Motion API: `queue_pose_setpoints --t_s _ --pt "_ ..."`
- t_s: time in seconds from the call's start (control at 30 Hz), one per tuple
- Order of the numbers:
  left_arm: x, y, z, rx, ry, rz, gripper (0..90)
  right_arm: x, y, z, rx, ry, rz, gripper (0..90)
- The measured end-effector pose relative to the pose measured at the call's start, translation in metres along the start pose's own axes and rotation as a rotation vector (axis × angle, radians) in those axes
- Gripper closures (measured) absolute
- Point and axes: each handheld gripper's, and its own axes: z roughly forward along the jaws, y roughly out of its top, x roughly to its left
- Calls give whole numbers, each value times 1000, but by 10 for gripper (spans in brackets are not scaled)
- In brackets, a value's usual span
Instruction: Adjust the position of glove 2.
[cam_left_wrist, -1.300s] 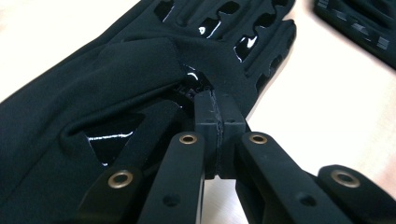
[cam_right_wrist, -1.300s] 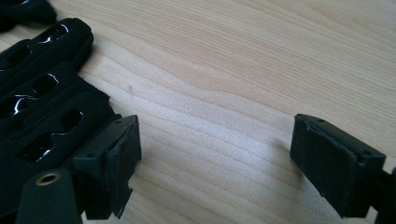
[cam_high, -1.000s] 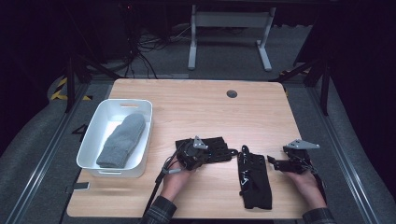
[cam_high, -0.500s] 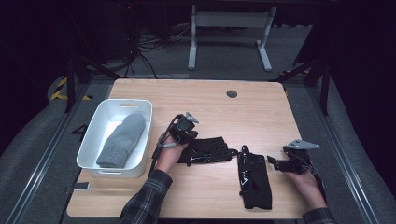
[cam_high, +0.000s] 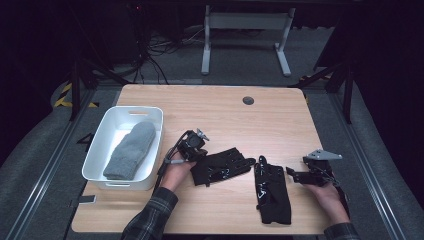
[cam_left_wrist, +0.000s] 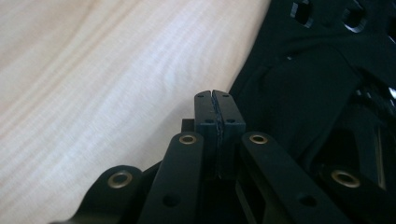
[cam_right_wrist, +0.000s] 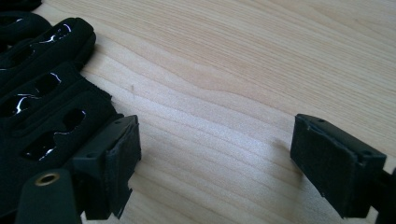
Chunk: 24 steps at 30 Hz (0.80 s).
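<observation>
Two black gloves lie on the wooden table: one (cam_high: 222, 167) near the middle, the other (cam_high: 272, 192) to its right, pointing away from me. My left gripper (cam_high: 196, 149) hovers at the left end of the middle glove (cam_left_wrist: 322, 93), jaws pressed together (cam_left_wrist: 215, 95) with nothing between them. My right gripper (cam_high: 294, 174) rests low, just right of the second glove. Its jaws stand wide apart (cam_right_wrist: 215, 140) over bare wood, with one jaw beside that glove's fingers (cam_right_wrist: 42, 102).
A white bin (cam_high: 102, 145) at the table's left holds a grey mitten (cam_high: 130, 150). A round cable hole (cam_high: 248, 100) sits near the far edge. Bare wood lies beyond the gloves and along the right side.
My left gripper lifted off the middle glove and swung up and to the left, then settled slightly lower by the glove's left end. The gloves and the right gripper stayed put.
</observation>
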Motion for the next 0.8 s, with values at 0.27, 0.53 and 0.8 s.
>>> queue_pose_setpoints --t_s 0.27,0.53,0.8 --pt "-25 -26 -13 -15 -71 37 897 0 0 0 0 0 0 168" --pt "-52 -41 -18 -38 -159 73 897 0 0 0 0 -1 1 167" --pt "-75 -40 -13 -42 -216 120 892 0 0 0 0 0 -1 165"
